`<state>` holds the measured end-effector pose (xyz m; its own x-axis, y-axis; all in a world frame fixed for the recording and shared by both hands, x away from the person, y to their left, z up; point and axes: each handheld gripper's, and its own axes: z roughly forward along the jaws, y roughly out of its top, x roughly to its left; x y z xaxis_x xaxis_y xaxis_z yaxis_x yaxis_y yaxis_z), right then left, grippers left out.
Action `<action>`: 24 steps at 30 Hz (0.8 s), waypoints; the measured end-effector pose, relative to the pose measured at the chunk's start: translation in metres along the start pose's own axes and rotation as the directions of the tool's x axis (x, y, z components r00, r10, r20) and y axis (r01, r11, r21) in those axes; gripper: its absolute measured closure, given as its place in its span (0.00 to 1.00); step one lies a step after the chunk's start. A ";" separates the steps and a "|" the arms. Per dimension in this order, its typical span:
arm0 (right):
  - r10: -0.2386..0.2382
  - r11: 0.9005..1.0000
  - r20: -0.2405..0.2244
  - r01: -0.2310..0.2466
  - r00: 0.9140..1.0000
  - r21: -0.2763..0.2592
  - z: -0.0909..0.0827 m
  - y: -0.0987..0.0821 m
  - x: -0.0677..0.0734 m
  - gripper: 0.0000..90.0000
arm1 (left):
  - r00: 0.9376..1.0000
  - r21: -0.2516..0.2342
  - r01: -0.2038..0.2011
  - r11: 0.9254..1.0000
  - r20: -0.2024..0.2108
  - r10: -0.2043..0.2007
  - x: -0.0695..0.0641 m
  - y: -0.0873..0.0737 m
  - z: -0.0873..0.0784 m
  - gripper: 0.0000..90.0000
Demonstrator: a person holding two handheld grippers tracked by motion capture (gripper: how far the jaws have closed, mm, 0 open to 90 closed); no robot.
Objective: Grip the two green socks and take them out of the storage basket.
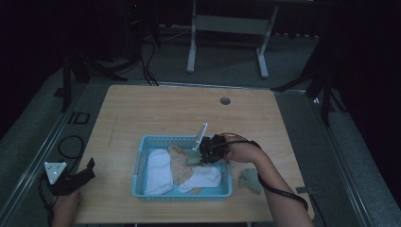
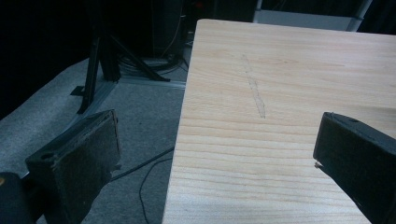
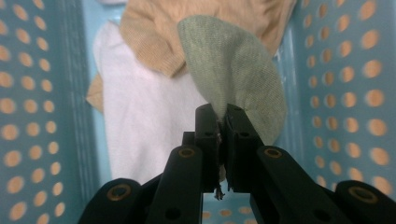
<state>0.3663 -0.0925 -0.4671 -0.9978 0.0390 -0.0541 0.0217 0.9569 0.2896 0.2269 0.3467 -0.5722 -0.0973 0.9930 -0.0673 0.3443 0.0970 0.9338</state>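
Note:
A light blue perforated basket (image 1: 142,150) sits on the wooden table (image 1: 156,109) and holds white socks (image 1: 158,171) and a tan sock (image 1: 178,165). My right gripper (image 1: 204,153) hangs over the basket's right part, shut on a grey-green sock (image 3: 233,70) that dangles above the white sock (image 3: 140,121) and tan sock (image 3: 154,42). Another grey-green sock (image 1: 249,179) lies on the table just right of the basket. My left gripper (image 1: 82,174) rests at the table's front left corner, open, its pads (image 2: 88,154) wide apart with nothing between them.
The basket walls (image 3: 42,112) rise on both sides of the held sock. A round cable hole (image 1: 225,100) lies near the table's far edge. Cables (image 1: 71,146) run on the floor to the left. A white table frame (image 1: 227,28) stands beyond.

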 end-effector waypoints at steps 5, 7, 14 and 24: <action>-0.019 0.999 0.013 0.019 1.000 -0.029 -0.018 0.003 0.003 0.95 | 1.000 0.003 0.000 1.000 -0.001 0.000 0.000 0.000 0.000 0.01; -0.021 0.999 0.024 0.022 1.000 -0.036 -0.026 0.004 0.005 0.95 | 1.000 0.004 0.000 1.000 -0.001 0.000 0.000 0.000 0.000 0.01; -0.039 0.995 0.055 0.044 0.998 -0.085 -0.060 0.003 0.012 0.95 | 1.000 0.004 0.001 1.000 -0.003 -0.001 0.000 0.000 0.000 0.01; 0.007 0.993 0.115 0.007 0.993 -0.121 -0.105 -0.026 0.013 0.95 | 1.000 0.007 -0.002 1.000 -0.006 0.002 0.000 0.000 0.000 0.01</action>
<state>0.3461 -0.1469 -0.3754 -0.9838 0.0786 -0.1612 0.0071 0.9152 0.4030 0.2271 0.3467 -0.5721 -0.1021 0.9927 -0.0634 0.3506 0.0956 0.9316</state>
